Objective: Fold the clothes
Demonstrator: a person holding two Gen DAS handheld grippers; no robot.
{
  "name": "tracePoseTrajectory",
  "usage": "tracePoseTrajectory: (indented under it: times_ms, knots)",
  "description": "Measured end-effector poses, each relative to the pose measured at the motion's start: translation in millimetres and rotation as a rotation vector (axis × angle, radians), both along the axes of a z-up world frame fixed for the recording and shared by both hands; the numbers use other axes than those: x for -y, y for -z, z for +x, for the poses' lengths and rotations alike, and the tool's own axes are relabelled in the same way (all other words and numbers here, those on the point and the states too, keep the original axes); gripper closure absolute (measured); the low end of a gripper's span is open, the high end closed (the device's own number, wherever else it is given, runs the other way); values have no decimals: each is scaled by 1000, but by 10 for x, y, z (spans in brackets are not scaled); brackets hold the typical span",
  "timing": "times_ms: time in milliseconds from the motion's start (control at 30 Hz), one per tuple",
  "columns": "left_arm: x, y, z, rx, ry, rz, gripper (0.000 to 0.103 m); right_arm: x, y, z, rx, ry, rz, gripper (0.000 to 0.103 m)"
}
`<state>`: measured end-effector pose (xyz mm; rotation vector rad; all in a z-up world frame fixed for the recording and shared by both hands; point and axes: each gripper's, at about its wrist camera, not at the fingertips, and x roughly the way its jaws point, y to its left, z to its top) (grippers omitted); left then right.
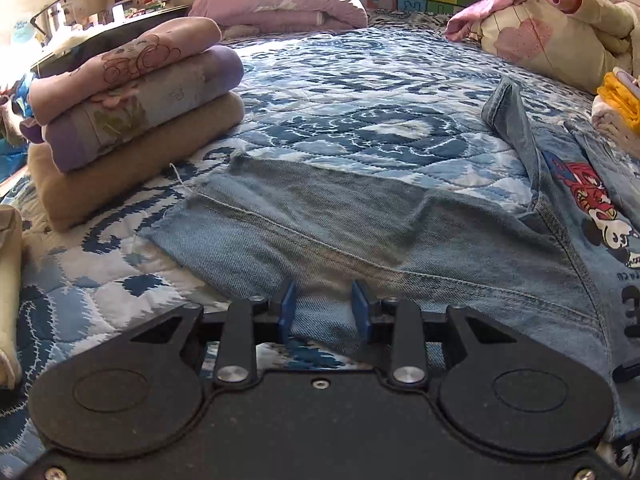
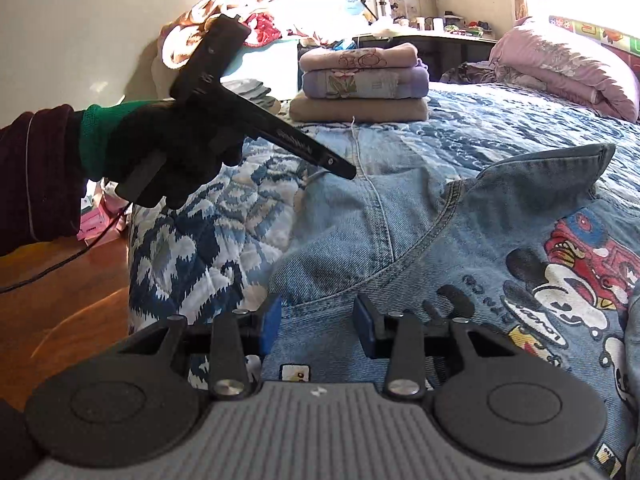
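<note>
A light blue denim garment (image 1: 360, 240) with a cartoon mouse print (image 1: 600, 216) lies spread on the blue patterned quilt (image 1: 340, 100). Its sleeve stretches left toward a frayed cuff (image 1: 208, 184). My left gripper (image 1: 324, 312) is open, its blue pads either side of the sleeve's near edge. In the right wrist view my right gripper (image 2: 316, 320) is open just over the garment (image 2: 400, 232) near the shoulder seam. The print (image 2: 568, 284) lies to its right. The left gripper (image 2: 344, 170), held in a gloved hand, hovers over the sleeve; its jaws do not show there.
A stack of three folded garments (image 1: 132, 112) sits on the quilt at the left, also in the right wrist view (image 2: 360, 80). A pink duvet (image 1: 280, 0) lies at the head. Pillows and clothes (image 1: 560, 32) are piled at right. The bed edge and wooden floor (image 2: 60, 300) are at left.
</note>
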<state>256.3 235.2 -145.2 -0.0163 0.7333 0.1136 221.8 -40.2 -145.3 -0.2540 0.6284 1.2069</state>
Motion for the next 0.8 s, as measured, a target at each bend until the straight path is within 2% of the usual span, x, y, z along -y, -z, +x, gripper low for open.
tracePoseTrajectory:
  times_ms: [100,167,233,367,433,467,500,533,567,600,633,733,800]
  knots:
    - [220,-254,95,71,67,-2,72,-29,7,-85,20,-37,-17,59]
    - [433,-447,206,106,143,-26,67,-10,10,-67,3,-32,-3,60]
    - [670,-507,377,133,231,-61,63,-2,12,-52,-8,-24,8,60]
    - [1147,-598,728,184,411,-136,64,-4,19,-69,-5,-24,10,59]
    - [1345,-508,890,161,476,-133,65,4,25,-63,-12,-23,17,59]
    - [1390,-423,1007,125,469,-91,64,10,28,-56,-18,-22,22,59]
    - [1370,-280,1169,57,400,-28,64,17,32,-49,-23,-22,27,59]
    - [1262,-126,1352,-33,291,1,63,24,35,-43,-28,-21,32,59]
    - [1133,26,1537,-126,173,18,48,29,34,-43,-31,-21,36,59]
    - [1004,58,1527,-118,134,-32,48,33,32,-44,-33,-21,38,59]
    - [999,6,1473,-86,137,-26,56,39,31,-43,-35,-20,41,59]
    - [1154,-195,1324,22,174,73,63,52,27,-47,-43,-19,48,59]
    - [1225,-316,1304,86,207,39,63,54,24,-62,-45,-21,49,58]
